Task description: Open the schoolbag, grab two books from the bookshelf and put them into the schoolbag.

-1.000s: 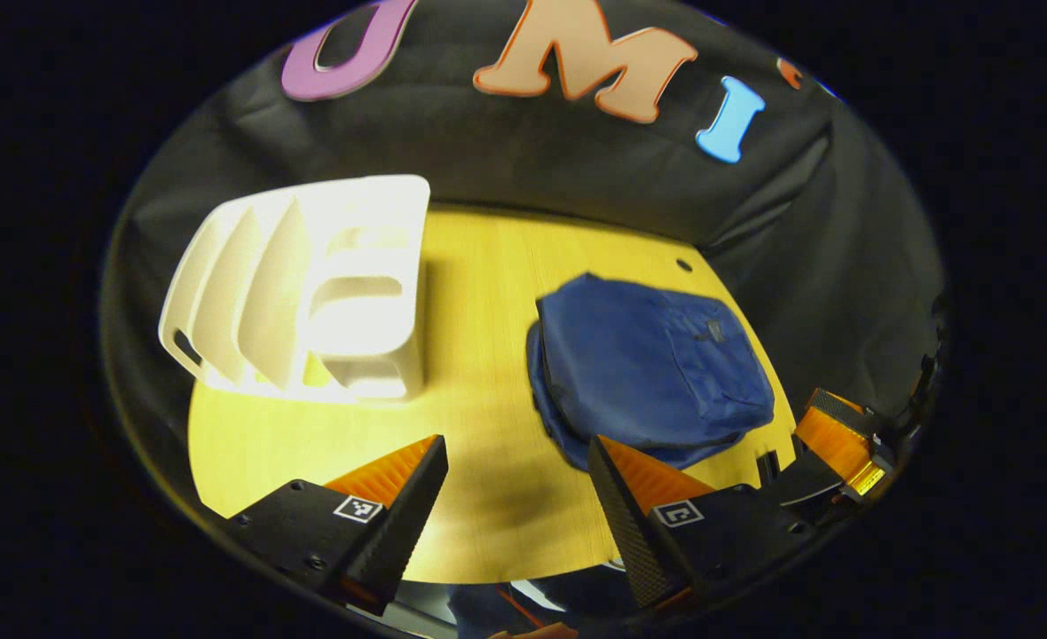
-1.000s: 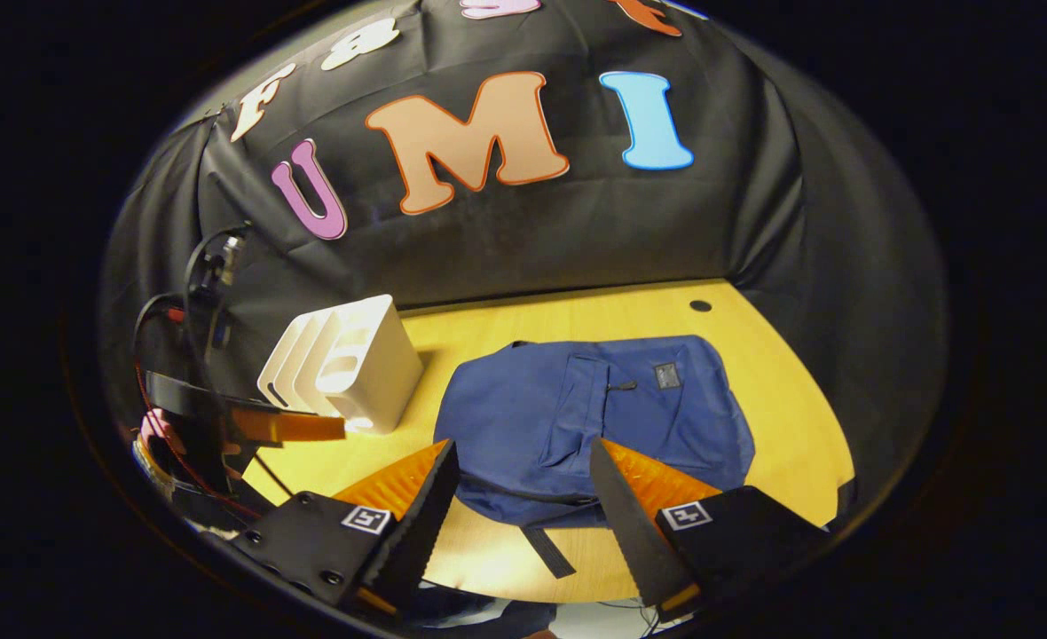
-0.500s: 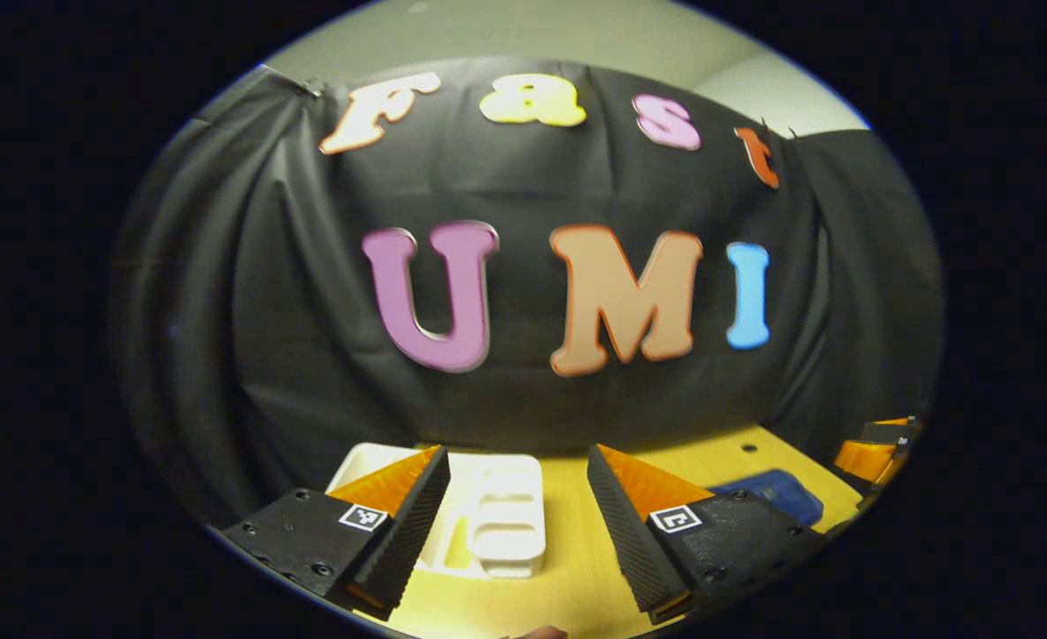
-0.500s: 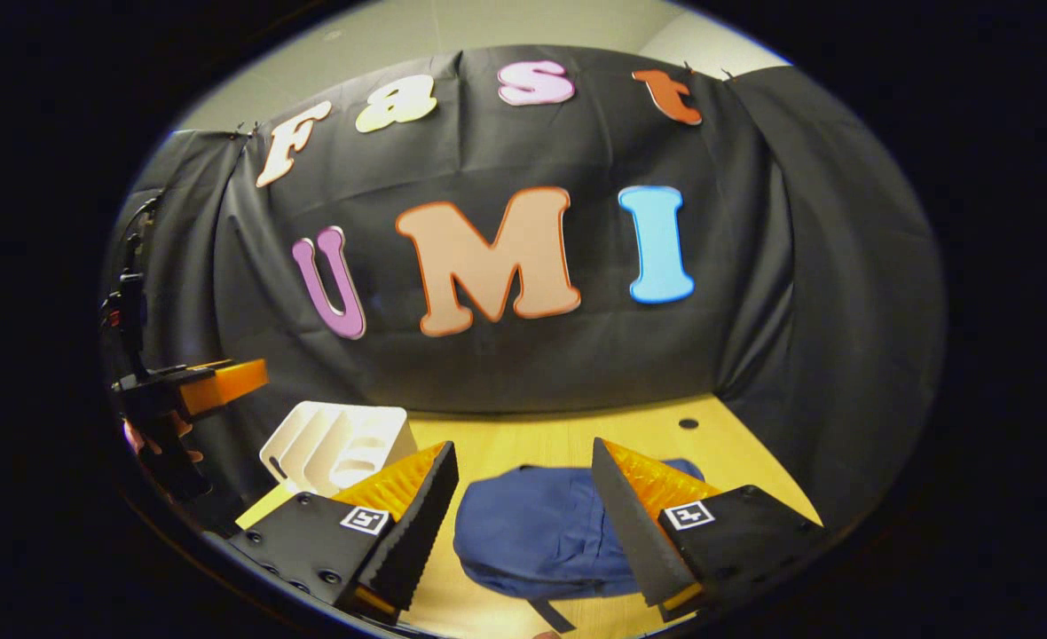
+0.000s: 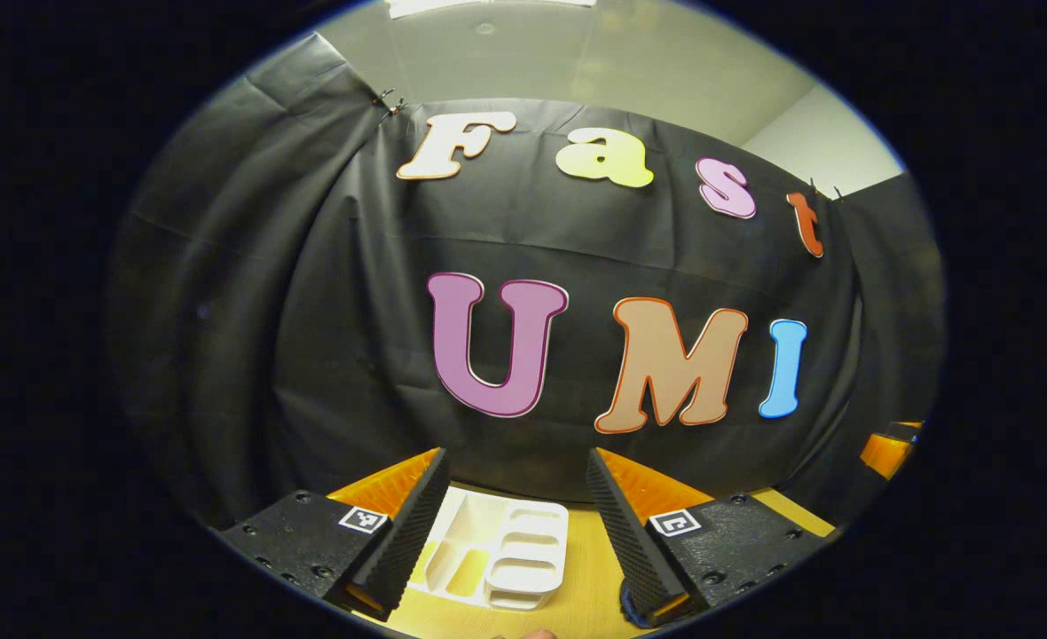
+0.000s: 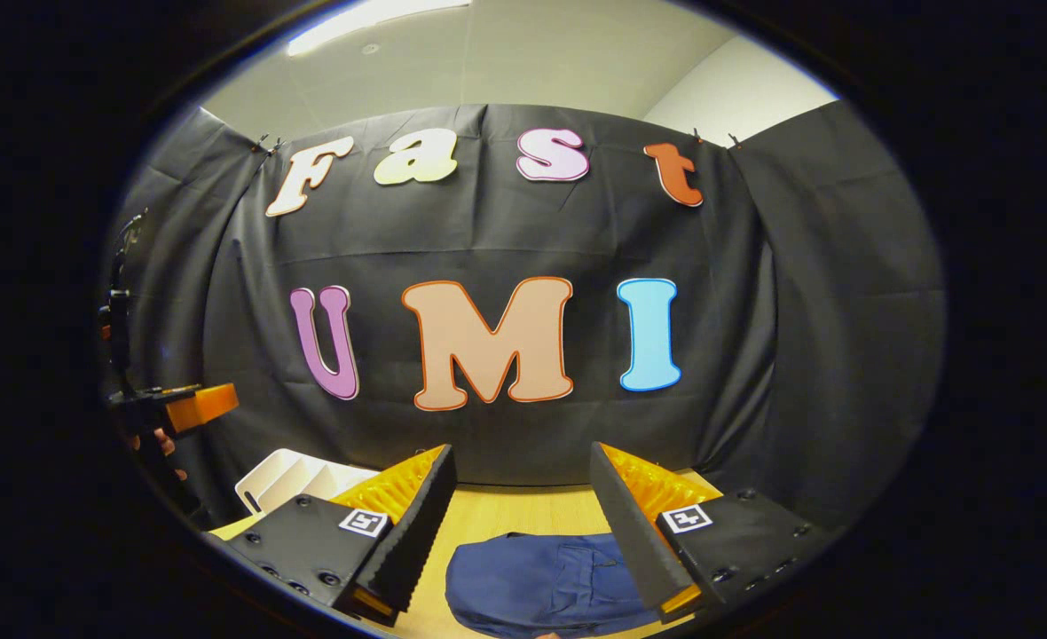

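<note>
The schoolbag (image 6: 546, 586) is dark blue and lies flat on the yellow wooden surface (image 6: 523, 515), its front pocket facing up. The bookshelf (image 5: 497, 555) is a white plastic rack with slots, standing on the same surface, apart from the bag.

Counted: one white bookshelf (image 5: 501, 555), one blue schoolbag (image 6: 541, 586), one tabletop (image 6: 523, 515), two claws; no books are seen.
</note>
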The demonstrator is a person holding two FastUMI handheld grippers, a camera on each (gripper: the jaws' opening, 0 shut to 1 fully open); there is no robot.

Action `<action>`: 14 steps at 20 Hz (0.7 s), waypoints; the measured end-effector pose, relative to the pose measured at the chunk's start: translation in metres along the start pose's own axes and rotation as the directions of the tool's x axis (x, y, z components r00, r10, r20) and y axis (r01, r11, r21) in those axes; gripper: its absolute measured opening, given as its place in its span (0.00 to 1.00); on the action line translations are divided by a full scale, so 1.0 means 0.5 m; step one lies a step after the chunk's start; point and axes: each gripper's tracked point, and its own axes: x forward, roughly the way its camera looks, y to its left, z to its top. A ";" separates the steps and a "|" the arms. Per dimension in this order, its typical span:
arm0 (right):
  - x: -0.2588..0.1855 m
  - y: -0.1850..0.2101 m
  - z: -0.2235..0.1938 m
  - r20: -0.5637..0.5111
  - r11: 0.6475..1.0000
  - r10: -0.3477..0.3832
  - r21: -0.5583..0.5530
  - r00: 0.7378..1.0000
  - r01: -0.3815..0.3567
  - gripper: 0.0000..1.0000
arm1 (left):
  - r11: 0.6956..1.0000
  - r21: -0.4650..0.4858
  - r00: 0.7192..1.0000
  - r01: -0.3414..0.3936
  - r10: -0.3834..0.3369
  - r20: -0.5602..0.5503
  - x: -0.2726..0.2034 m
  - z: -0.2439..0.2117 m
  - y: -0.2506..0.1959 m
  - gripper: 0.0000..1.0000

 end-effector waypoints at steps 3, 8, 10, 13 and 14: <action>-0.007 0.011 -0.001 0.004 1.000 -0.020 -0.009 1.000 0.020 0.94 | 0.999 0.038 1.000 -0.001 0.002 -0.026 0.019 -0.016 0.021 0.87; -0.021 0.020 -0.019 -0.019 0.999 -0.050 -0.014 0.999 0.049 0.94 | 0.998 0.064 0.999 0.028 -0.026 -0.031 0.037 -0.018 0.023 0.87; -0.031 0.030 -0.027 -0.030 0.998 -0.056 -0.021 0.998 0.056 0.94 | 0.996 0.068 0.998 0.051 -0.049 -0.039 0.039 -0.022 0.018 0.87; -0.041 0.044 -0.029 -0.030 0.997 -0.069 -0.028 0.997 0.068 0.95 | 0.995 0.058 0.995 0.087 -0.084 -0.055 0.040 -0.033 0.014 0.91; -0.043 0.048 -0.029 -0.029 0.997 -0.075 -0.030 0.997 0.074 0.94 | 0.994 0.059 0.994 0.095 -0.092 -0.057 0.041 -0.035 0.017 0.87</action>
